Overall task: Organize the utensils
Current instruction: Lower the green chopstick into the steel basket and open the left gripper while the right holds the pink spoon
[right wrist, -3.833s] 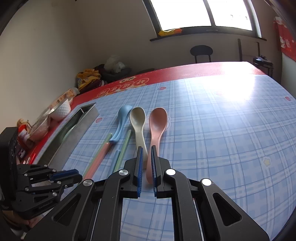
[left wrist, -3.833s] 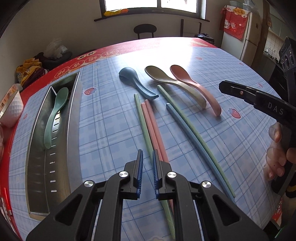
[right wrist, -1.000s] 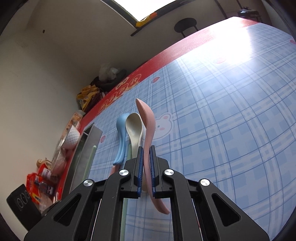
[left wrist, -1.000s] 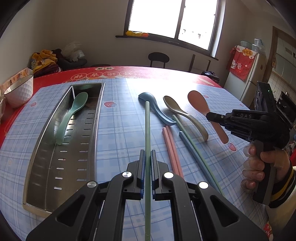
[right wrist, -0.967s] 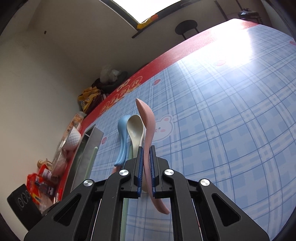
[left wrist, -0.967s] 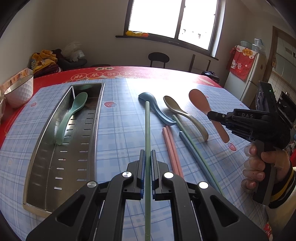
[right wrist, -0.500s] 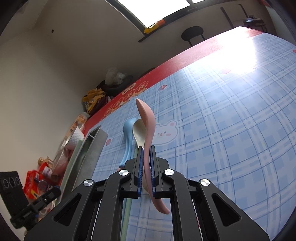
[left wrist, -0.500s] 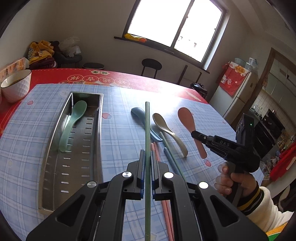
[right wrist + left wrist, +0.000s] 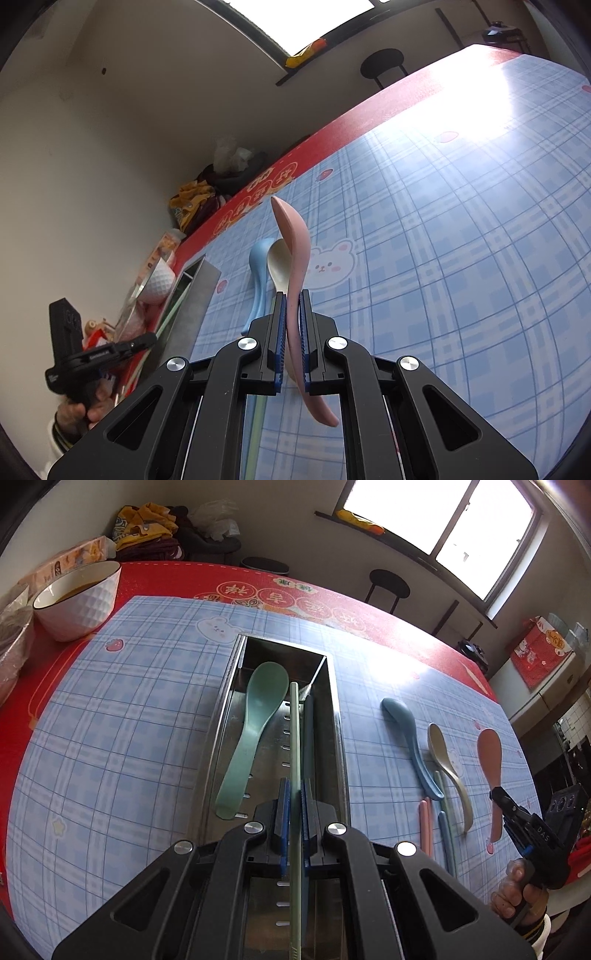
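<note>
My left gripper (image 9: 294,794) is shut on a green chopstick (image 9: 294,734) and holds it lengthwise over the steel tray (image 9: 341,746), right of the green spoon (image 9: 258,716) that lies inside. My right gripper (image 9: 291,306) is shut on the handle of a pink spoon (image 9: 291,236), lifted off the table with its bowl forward. On the blue checked cloth lie a blue spoon (image 9: 410,734), a beige spoon (image 9: 448,764), two pink chopsticks (image 9: 424,823), a blue chopstick (image 9: 445,842) and another green chopstick (image 9: 441,790).
A white bowl (image 9: 77,602) stands at the far left on the red table border, with a carton and plastic bags beside it. A person's hand (image 9: 517,901) grips the right tool at the lower right. A stool (image 9: 388,585) stands beyond the table under the window.
My left gripper has carried the green chopstick leftward, from above the cloth to above the tray, and tilted further down. The right gripper has kept still with the pink spoon.
</note>
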{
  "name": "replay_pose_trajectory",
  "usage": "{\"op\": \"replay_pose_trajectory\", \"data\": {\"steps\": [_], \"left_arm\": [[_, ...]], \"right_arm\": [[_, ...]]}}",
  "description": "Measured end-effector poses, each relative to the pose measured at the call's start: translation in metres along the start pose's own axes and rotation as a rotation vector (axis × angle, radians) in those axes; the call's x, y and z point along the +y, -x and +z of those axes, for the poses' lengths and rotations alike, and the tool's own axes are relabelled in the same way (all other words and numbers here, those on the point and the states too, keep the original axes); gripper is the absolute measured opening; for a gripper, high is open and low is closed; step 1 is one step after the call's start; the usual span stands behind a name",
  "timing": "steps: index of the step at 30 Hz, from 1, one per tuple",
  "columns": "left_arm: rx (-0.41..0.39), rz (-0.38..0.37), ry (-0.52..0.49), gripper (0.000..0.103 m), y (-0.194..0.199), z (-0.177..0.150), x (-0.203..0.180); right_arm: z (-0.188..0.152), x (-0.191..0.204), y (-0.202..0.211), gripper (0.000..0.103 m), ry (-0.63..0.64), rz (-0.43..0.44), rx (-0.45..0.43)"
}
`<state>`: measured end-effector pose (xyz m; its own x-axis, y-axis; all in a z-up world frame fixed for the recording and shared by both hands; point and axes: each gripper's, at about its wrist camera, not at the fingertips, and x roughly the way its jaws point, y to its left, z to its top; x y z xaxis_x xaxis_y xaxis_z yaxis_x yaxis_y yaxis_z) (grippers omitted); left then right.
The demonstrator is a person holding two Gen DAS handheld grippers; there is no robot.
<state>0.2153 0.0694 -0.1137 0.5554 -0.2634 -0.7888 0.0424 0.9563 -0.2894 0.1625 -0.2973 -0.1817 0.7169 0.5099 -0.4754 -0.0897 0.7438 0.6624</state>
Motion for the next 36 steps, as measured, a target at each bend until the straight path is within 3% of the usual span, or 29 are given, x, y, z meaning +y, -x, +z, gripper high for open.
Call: {"op": "replay_pose_trajectory", "data": {"steps": [16,25,31,34,36], "left_arm": [[0.086,0.021,-0.072,0.006,-0.023,-0.015,-0.015],[0.038,0.027,-0.158,0.01,-0.011,-0.015,-0.026],[-0.069,0.042,-0.236,0.029,0.015,-0.017,-0.03],[-0.151,0.055,-0.275,0.047,0.032,-0.025,-0.026],[-0.209,0.067,-0.299,0.067,0.042,-0.032,-0.021]], "right_arm": [[0.0,0.0,0.001,0.007,-0.002,0.0,0.001],[-0.002,-0.003,0.0,0.007,-0.018,0.006,0.002],[-0.003,-0.005,0.002,0.007,-0.026,0.005,-0.002],[-0.003,-0.005,0.003,0.007,-0.028,0.005,-0.006],[-0.003,-0.005,0.003,0.007,-0.03,0.004,-0.005]]}}
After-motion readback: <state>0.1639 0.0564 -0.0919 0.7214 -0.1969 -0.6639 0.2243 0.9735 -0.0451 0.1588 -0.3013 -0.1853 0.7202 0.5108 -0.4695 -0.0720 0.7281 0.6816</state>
